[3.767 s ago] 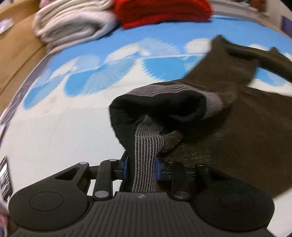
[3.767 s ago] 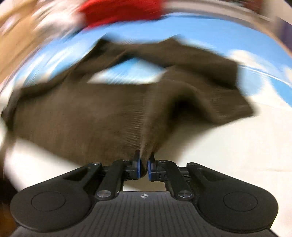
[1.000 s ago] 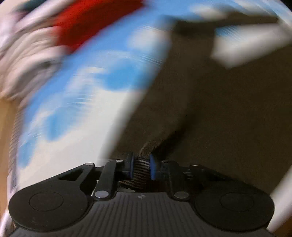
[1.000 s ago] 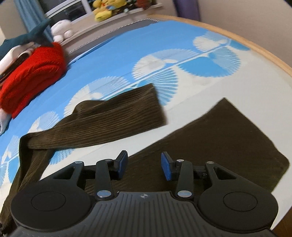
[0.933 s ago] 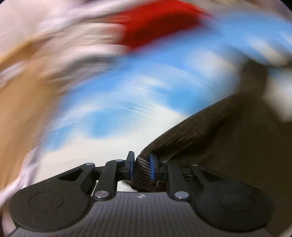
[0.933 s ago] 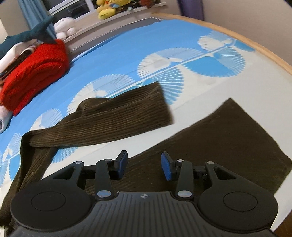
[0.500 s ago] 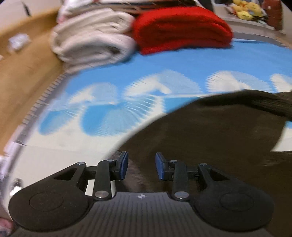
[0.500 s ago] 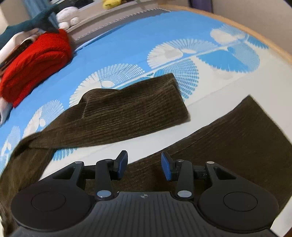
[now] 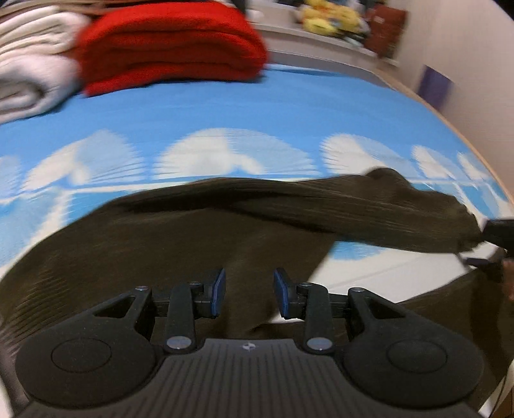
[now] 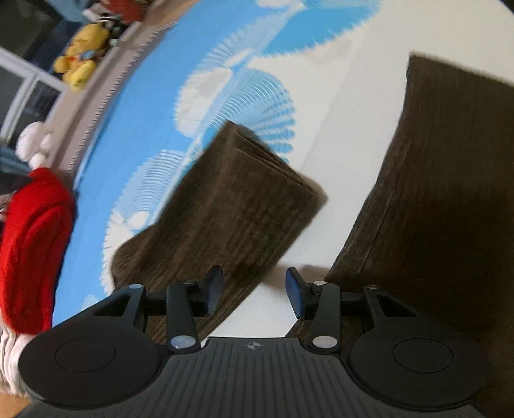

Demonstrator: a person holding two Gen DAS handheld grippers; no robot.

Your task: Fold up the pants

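Left wrist: left claw [image 9: 249, 297] released pants [image 9: 160, 244], now wide; right claw [image 10: 253, 294] stays wide.

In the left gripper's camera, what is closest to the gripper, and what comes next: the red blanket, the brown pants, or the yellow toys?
1. The brown pants, lying right under the open left gripper.
2. The red blanket, folded, farther up on the left.
3. The yellow toys, blurry, on the ledge at the very back, toward the right.
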